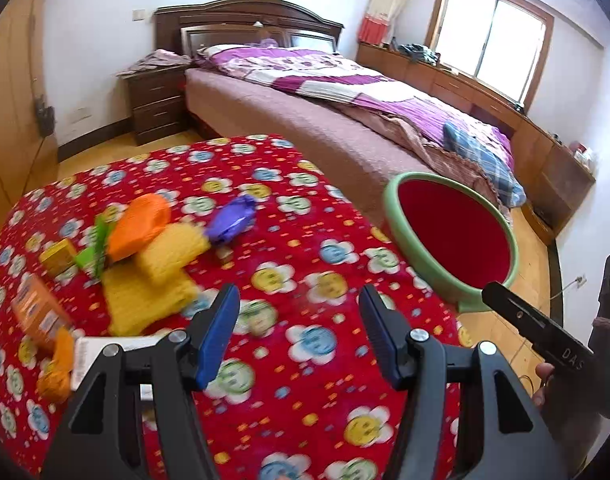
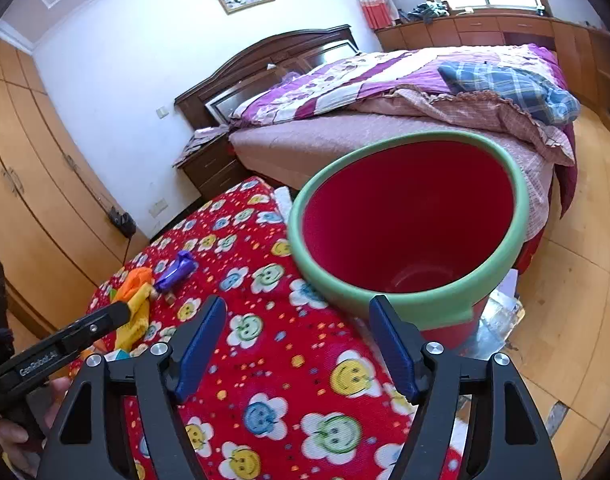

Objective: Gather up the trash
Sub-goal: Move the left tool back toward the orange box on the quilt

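Trash (image 1: 153,240) — orange, yellow and purple scraps — lies heaped on the bench (image 1: 305,240) well left of the bin (image 2: 409,224), presumably parked at that edge for short drops — your left tool (image 1: 299,336) and right tool (image 2: 297,344) both gape empty.

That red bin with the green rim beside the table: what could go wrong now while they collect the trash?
1. The bin stands past the table's edge, below the flowered cloth, so anything released short could fall to the floor.
2. The trash lies piled: orange wrapper on yellow cloths, purple wrapper alongside. A claw might drag several at once.
3. Both claws, left and right, are open, empty and close; they could collide.
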Tool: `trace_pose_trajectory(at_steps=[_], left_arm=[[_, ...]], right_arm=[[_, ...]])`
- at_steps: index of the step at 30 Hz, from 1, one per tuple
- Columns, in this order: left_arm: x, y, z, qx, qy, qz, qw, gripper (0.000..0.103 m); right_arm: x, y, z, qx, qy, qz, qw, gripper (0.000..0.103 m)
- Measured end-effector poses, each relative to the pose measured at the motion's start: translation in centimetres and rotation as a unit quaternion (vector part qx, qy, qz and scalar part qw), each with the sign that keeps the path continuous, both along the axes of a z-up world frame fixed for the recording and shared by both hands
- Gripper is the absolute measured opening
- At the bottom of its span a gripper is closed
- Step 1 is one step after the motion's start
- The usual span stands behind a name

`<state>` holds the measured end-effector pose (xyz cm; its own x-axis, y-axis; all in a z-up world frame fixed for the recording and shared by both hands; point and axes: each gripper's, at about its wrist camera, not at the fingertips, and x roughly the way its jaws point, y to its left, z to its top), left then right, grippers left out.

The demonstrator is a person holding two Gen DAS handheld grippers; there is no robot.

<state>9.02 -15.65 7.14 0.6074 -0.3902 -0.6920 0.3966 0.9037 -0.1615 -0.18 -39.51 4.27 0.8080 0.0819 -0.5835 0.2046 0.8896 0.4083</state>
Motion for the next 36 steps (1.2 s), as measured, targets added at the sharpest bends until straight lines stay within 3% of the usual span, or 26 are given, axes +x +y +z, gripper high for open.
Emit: trace_pose_trajectory(at_steps=[23, 36], left_arm=[[-0.3, 12.7, -1.9, 0.003, 0.009, 0.118, 0.9929, 0.062], [2.8, 18.3, -3.0, 0.024, 0.013, 0.177, 0.9839, 0.062]], right_arm=[[0.4, 5.5, -2.0, -0.013, 0.030, 0.029, 0.999, 0.076], [1.2, 7.1, -2.9, -0.019, 0.048, 0.041, 0.998, 0.076]])
